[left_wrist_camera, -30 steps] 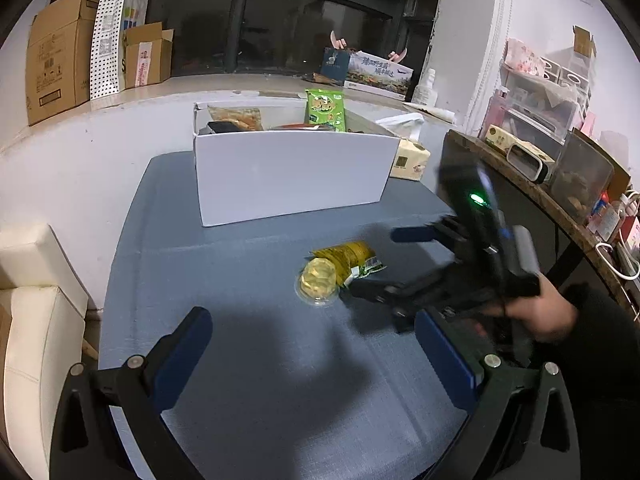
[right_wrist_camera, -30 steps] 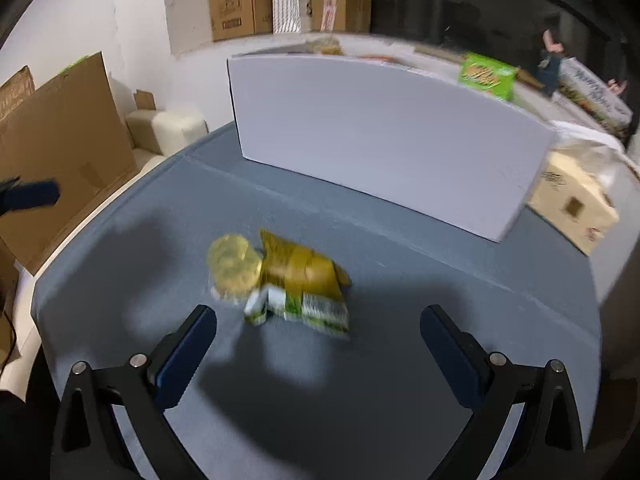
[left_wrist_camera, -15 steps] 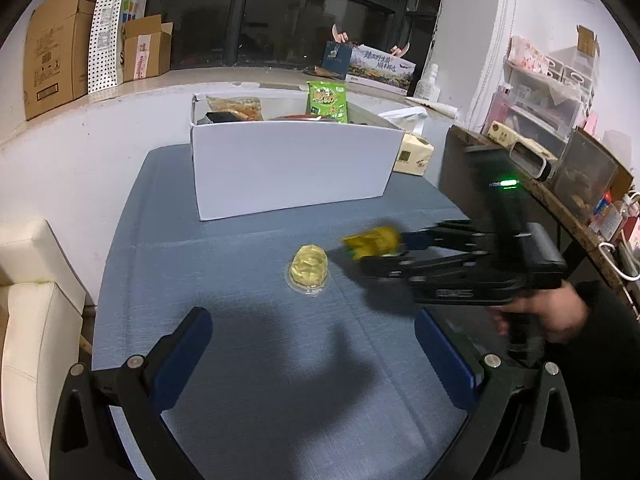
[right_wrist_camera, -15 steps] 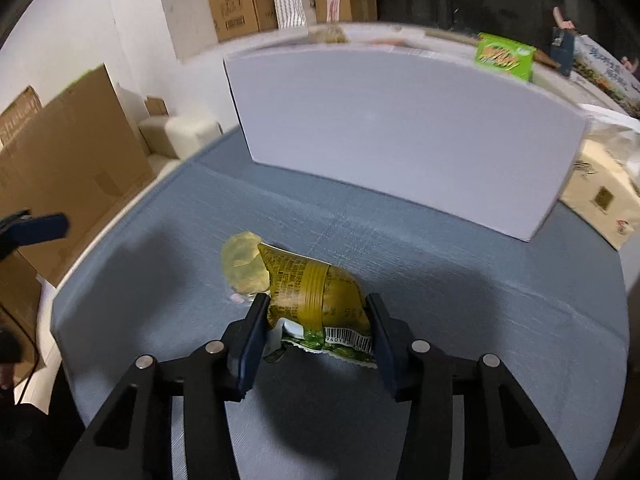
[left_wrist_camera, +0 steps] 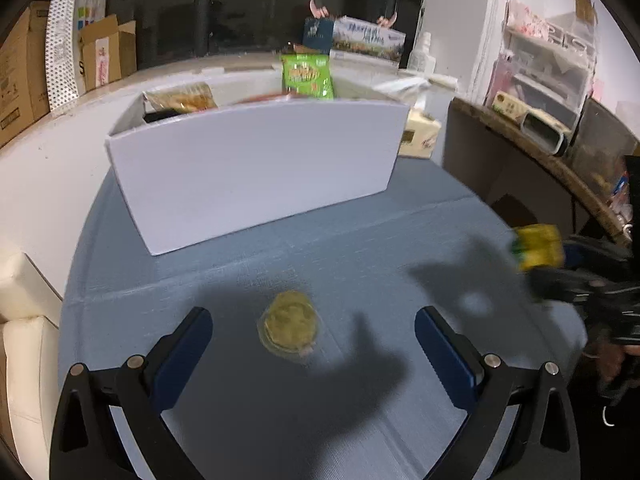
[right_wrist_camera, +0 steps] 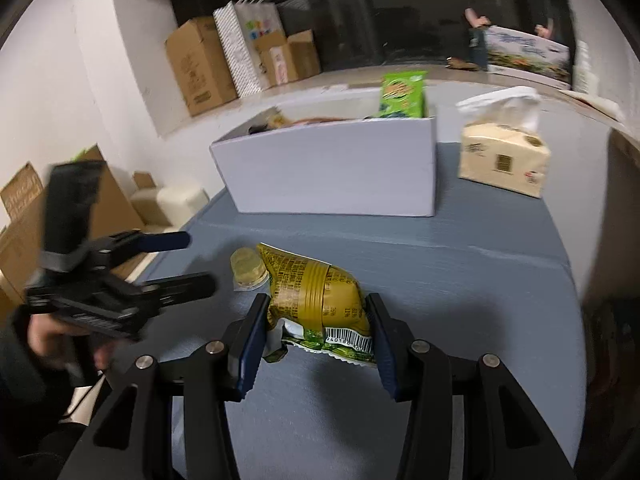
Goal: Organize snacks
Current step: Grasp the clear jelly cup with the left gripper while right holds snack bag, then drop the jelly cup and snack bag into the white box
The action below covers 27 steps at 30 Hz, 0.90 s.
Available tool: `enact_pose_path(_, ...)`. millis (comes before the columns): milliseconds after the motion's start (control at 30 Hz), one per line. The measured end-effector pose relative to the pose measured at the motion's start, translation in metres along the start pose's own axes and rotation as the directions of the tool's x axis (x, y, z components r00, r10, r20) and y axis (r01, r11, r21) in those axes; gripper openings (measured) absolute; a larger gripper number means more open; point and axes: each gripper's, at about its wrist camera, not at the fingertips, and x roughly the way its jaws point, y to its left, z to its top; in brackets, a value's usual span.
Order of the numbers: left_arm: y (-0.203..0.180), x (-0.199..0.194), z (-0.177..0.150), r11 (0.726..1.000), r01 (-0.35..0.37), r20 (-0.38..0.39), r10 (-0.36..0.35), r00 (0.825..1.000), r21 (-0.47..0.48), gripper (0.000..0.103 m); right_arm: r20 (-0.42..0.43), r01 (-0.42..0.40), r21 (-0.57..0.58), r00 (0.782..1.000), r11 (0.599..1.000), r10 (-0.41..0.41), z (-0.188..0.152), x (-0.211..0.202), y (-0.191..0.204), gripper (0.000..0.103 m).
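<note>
white cardboard box (right_wrist_camera: 336, 168) stands at the back of the blue bench (right_wrist_camera: 480, 300), a tissue pack (right_wrist_camera: 502, 160) beside it. one green packet (right_wrist_camera: 402, 94) pokes up inside. right tongs (right_wrist_camera: 318, 340) pinch a crinkled gold snack bag (right_wrist_camera: 316, 296) above the bench. left tongs (left_wrist_camera: 312, 344) gape wide around one round yellow cake (left_wrist_camera: 289, 322), not touching.

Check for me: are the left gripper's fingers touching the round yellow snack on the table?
Apart. The left wrist view shows the round snack lying between the open left gripper's fingers, with bare tablecloth either side.
</note>
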Motion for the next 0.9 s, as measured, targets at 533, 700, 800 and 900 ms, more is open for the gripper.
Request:
enact_pose_path(533,0.001,0.029,-0.011,1.000,0.021,-0.062,-0.021,0.998,-0.006,0.040,-0.027,-0.014,0.039,1.000,0.999,0.015,-0.016,0.002,-0.006,0.052)
enact_pose_path(700,-0.002,0.001,-0.002,0.998,0.055,-0.001,-0.055,0.998,-0.012,0.040,-0.021,-0.016,0.043,1.000,0.999,0.016,-0.015,0.002,-0.006,0.052)
enact_pose_path(800,-0.003,-0.017,0.007,0.998,0.062,0.038,-0.062,0.997,-0.005,0.040,-0.005,-0.015,0.044,1.000,0.999,0.015,-0.009,0.000,-0.005,0.052)
enact_pose_path(900,-0.001,-0.039,0.022,0.998,0.067,0.100,-0.066,0.993,-0.005,0.040,0.019,-0.028,0.055,0.999,0.998,0.027,0.002,-0.003,-0.007,0.052)
